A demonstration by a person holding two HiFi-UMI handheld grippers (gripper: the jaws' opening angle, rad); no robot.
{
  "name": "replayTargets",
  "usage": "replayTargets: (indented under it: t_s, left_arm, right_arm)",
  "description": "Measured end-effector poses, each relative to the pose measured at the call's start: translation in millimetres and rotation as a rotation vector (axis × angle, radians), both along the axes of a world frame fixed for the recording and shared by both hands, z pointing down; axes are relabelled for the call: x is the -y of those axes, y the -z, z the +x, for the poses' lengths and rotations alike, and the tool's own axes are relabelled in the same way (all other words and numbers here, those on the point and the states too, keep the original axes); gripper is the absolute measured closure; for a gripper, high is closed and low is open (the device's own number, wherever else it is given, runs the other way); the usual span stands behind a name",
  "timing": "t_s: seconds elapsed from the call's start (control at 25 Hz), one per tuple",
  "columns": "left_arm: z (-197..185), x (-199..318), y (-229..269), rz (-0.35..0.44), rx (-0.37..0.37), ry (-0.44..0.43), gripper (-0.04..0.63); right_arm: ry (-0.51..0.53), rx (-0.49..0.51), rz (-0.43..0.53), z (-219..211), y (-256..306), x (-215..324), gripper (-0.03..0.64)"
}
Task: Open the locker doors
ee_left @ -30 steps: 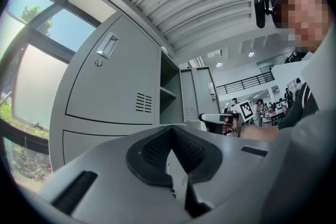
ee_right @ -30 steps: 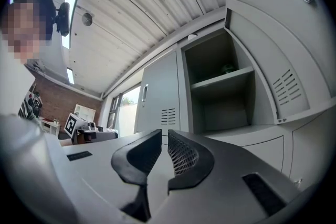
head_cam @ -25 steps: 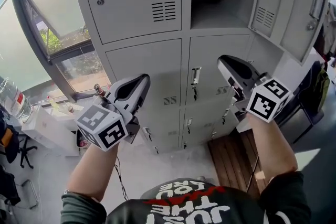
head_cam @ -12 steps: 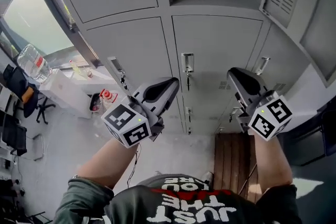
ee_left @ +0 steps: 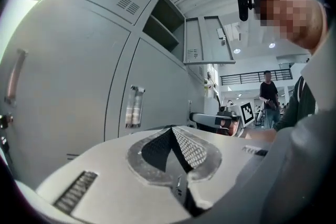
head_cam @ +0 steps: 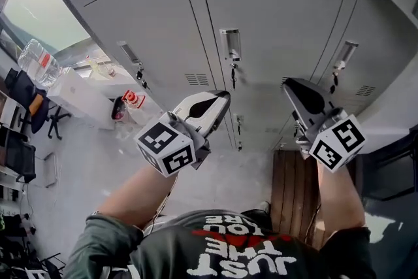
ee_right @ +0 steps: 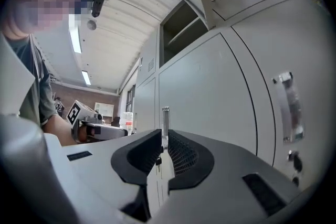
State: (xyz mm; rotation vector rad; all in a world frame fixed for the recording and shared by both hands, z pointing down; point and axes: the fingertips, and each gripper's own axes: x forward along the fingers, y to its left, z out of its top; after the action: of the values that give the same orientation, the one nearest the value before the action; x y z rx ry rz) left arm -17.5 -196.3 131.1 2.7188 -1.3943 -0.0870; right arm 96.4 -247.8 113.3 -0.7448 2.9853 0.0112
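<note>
Grey lockers fill the head view, the doors in sight closed. The middle door (head_cam: pixel 274 16) has a handle (head_cam: pixel 229 46) with a key hanging under it; other handles show at left (head_cam: pixel 128 52) and right (head_cam: pixel 344 53). My left gripper (head_cam: pixel 224 96) is held just below the middle handle, apart from it, its jaws shut on nothing (ee_left: pixel 170 131). My right gripper (head_cam: pixel 287 83) hovers between the middle and right handles, its jaws a narrow slit apart with nothing in it (ee_right: pixel 161 136). An open upper compartment (ee_right: pixel 184 34) shows in the right gripper view.
A water bottle (head_cam: pixel 36 65) and a white box (head_cam: pixel 78 91) stand by the window at left, with a red-and-white item (head_cam: pixel 132 99) near them. Wooden boards (head_cam: pixel 294 186) lie on the floor at the right. A person (ee_left: pixel 269 94) stands far off.
The head view has tipped down, so the open upper locker has left it. Both grippers now sit lower on the locker front, the left one shifted right toward the middle handle.
</note>
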Motion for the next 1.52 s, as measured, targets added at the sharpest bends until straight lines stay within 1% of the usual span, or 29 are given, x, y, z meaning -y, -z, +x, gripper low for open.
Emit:
replayTargets:
  t_s: [0.08, 0.16, 0.24, 0.32, 0.44, 0.52, 0.72, 0.8, 0.92, 1.08, 1.16, 1.28, 1.4, 1.52]
  left_arm:
    - [-20.1, -4.1, -33.9, -0.022, -0.001, -0.043, 0.591]
    - [-47.9, -8.6, -74.8, -0.043, -0.013, -0.082, 0.591]
    - [-77.4, -14.7, -125.1, -0.075, -0.026, -0.133, 0.591]
    - [-108.4, -18.8, -178.0, -0.111, -0.038, -0.166, 0.591]
    - [-148.0, -16.5, -252.2, -0.178, -0.082, -0.151, 0.591]
    - [-162.2, -14.6, -300.1, -0.205, -0.086, -0.141, 0.591]
    - [-164.3, -13.6, -416.2, -0.244, -0.027, -0.141, 0.591]
    - [-162.6, -7.9, -456.9, -0.261, -0.022, -0.132, 0.591]
    - [-158.5, 2.7, -513.9, -0.283, -0.025, -0.11, 0.591]
    - [-148.5, 8.6, -587.8, -0.329, 0.0, -0.105, 0.591]
    - [-141.9, 7.5, -619.7, -0.347, 0.014, -0.116, 0.591]
    - [-131.2, 8.3, -659.5, -0.348, 0.034, -0.133, 0.591]
    - [-123.2, 10.0, -690.3, -0.348, 0.04, -0.142, 0.591]
    - [-117.3, 7.9, -718.0, -0.365, 0.038, -0.149, 0.591]
  right_arm:
    - [-0.03, 0.003, -0.02, -15.5, -33.4, -5.2, 0.557]
    - [-0.046, 0.017, -0.047, -38.3, -73.0, -8.3, 0.557]
    - [-0.078, 0.017, -0.076, -61.8, -120.6, -14.9, 0.557]
    - [-0.116, 0.005, -0.089, -83.3, -171.7, -20.4, 0.557]
    - [-0.168, 0.004, -0.11, -106.6, -239.3, -14.7, 0.557]
    - [-0.196, -0.001, -0.118, -112.9, -281.4, -9.4, 0.557]
    - [-0.22, -0.001, -0.149, -111.2, -386.8, -2.7, 0.557]
    - [-0.225, -0.006, -0.156, -111.4, -428.7, 0.6, 0.557]
    - [-0.202, -0.015, -0.166, -113.5, -491.4, 4.6, 0.557]
    - [-0.205, -0.03, -0.187, -113.4, -572.6, 4.0, 0.557]
    - [-0.211, -0.053, -0.195, -114.1, -610.7, 0.6, 0.557]
    - [-0.22, -0.087, -0.206, -114.4, -661.9, -1.2, 0.557]
    - [-0.226, -0.122, -0.213, -116.6, -705.5, -4.9, 0.557]
    - [-0.239, -0.143, -0.243, -116.2, -741.9, -9.3, 0.555]
